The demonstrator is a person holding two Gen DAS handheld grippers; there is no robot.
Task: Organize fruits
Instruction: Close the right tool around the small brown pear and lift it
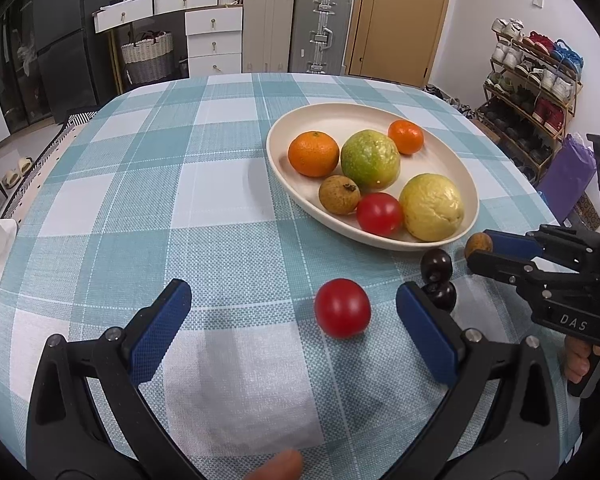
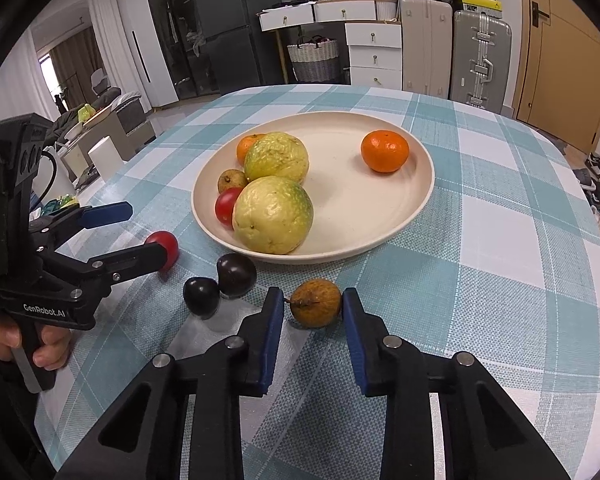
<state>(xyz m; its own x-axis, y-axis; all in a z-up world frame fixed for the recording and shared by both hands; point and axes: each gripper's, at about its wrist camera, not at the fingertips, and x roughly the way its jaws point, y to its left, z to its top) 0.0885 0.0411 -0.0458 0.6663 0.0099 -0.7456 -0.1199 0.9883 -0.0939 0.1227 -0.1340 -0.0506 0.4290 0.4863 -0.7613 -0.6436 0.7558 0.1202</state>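
While unlifted, brown fruit [image 2: 316,303] between right claw [image 2: 312,320] pads.

Brightness: bright, even indoor light in both views.
Source: overhead; a daylit window at far left in the right wrist view.
Shadows: soft and short under the fruit on the table [image 1: 228,184].
Glare: small highlights on the red tomato [image 1: 342,308].
Focus: sharp centre.
Distortion: strong fisheye curvature, black vignette at corners.

Right tongs [image 2: 312,320] flank brown longan [image 2: 316,302] near plate [image 2: 380,240]; right pad touching.
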